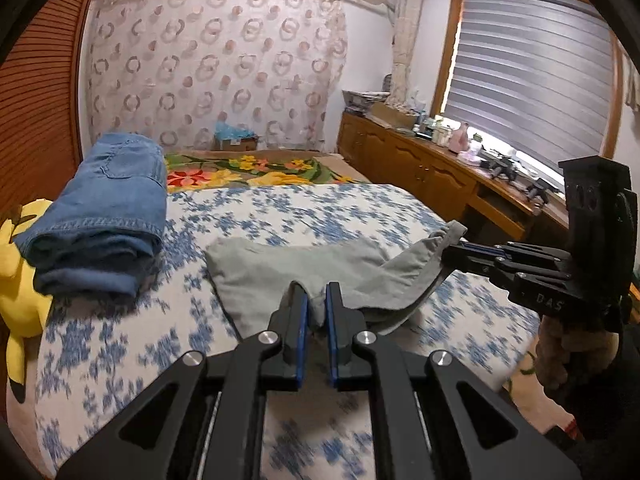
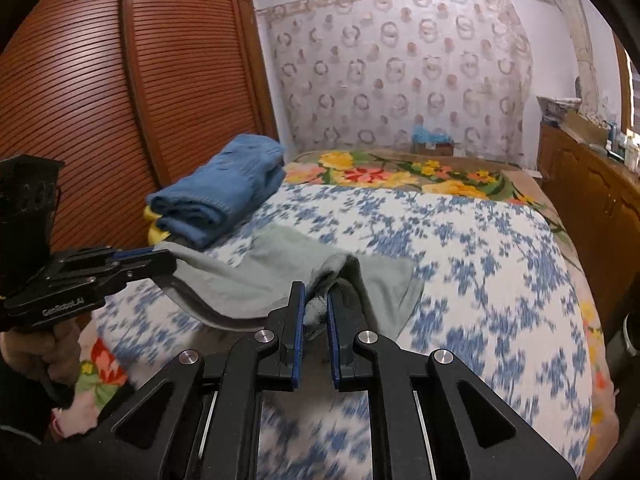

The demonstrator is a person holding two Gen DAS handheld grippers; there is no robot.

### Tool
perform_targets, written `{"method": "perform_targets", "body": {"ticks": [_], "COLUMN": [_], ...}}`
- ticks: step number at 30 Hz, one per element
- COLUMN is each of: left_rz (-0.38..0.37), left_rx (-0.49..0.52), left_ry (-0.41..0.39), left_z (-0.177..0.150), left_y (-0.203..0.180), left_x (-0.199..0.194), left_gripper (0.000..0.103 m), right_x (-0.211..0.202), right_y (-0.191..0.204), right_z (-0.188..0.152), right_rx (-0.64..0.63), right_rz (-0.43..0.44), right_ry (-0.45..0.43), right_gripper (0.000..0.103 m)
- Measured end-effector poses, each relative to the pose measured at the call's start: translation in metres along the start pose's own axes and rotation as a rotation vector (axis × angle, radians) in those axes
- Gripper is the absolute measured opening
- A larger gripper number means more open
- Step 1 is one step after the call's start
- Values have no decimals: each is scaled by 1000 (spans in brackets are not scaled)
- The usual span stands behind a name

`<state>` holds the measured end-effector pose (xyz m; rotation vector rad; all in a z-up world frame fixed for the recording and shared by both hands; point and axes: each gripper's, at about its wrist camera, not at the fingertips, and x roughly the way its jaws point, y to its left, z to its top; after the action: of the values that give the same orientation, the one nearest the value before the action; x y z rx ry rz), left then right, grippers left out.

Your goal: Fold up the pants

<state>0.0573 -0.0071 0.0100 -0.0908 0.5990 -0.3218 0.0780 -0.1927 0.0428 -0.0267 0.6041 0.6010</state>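
Left wrist view: left tool (image 1: 316, 300) and right tool (image 1: 452, 250) each pinch the grey pants (image 1: 260, 268) above the bed (image 1: 340, 208).

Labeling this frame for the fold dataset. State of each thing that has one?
Left tool: shut on the grey pants.
Right tool: shut on the grey pants.
Grey pants: near edge lifted at two pinched points, far part lying on the bedspread.
Jeans: folded, lying on the bed's left side.
Yellow plush toy: partly under the jeans.
Window blind: down.
Desk drawer: open.
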Motion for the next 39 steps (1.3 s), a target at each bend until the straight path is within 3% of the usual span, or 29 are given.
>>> {"method": "perform_targets", "body": {"ticks": [9,27,31,36,39], "left_rz": [37,80,100,100,84], "left_rx": [17,21,60,57,53], "left_ry": [23,83,84,82,84], "left_z": [17,23,21,19,17], "left_y": [10,17,14,17,20], "left_x": [32,65,62,57,53], "left_gripper": [6,8,15,36,38], "right_x": [36,78,77,66,56], "right_y": [-15,-35,-38,-51,-53], "right_z": [18,16,16,15,10], "right_rx": [-3,23,41,83,84], "right_rz": [-48,-85,-96,-83,-86], "right_ry": [19,84,74,55,52], "right_gripper": [8,8,25,39,41]}}
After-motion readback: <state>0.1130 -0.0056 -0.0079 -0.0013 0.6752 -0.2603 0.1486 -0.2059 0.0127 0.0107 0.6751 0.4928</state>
